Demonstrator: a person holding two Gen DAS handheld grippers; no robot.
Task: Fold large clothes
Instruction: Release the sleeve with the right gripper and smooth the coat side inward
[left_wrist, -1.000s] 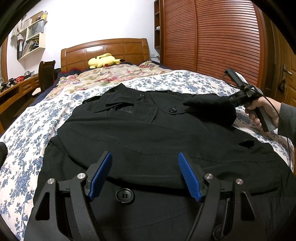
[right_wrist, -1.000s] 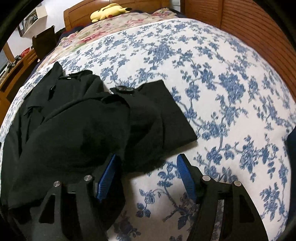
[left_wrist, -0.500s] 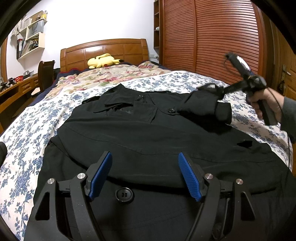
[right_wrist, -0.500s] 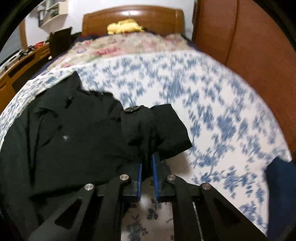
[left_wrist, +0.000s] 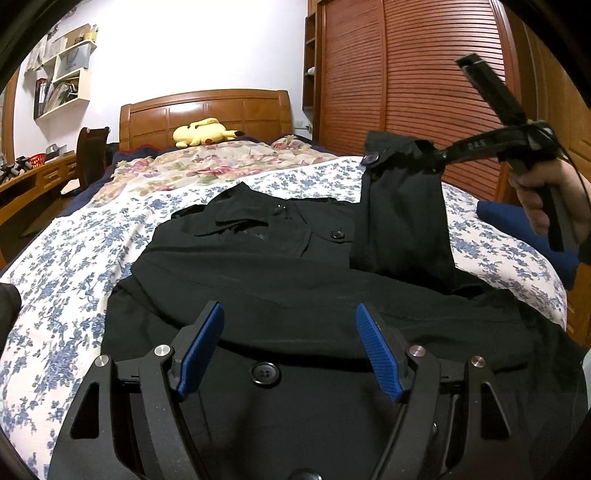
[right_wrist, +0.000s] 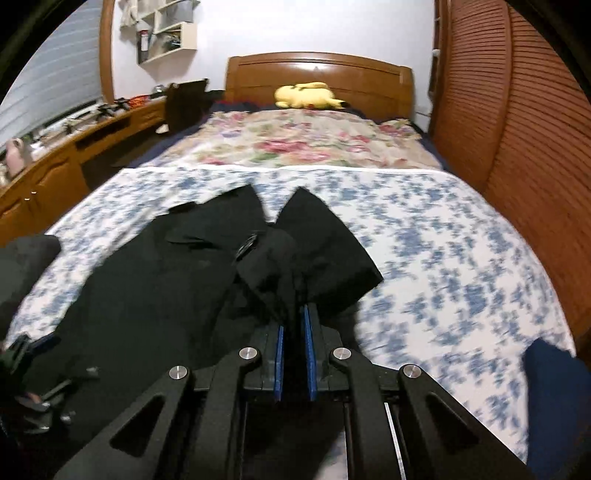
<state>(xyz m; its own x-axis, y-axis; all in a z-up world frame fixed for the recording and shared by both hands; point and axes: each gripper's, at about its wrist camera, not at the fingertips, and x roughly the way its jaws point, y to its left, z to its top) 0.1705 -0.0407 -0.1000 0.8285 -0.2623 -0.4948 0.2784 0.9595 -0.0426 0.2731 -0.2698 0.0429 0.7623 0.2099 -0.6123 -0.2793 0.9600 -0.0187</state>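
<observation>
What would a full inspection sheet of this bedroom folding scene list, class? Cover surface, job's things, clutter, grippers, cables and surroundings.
Surface: bed under a blue flowered sheet, with a pink flowered quilt nearer the headboard.
Job's things: black coat spread flat; its sleeve raised off the sheet.
Clutter: yellow plush toy by the headboard; blue cushion at the bed's edge.
Grippers: left hand-held gripper open above the coat; right hand-held gripper shut on the sleeve.
Cables: thin dark cable near the hand.
Surroundings: slatted wooden wardrobe, wall shelves, desk.
</observation>
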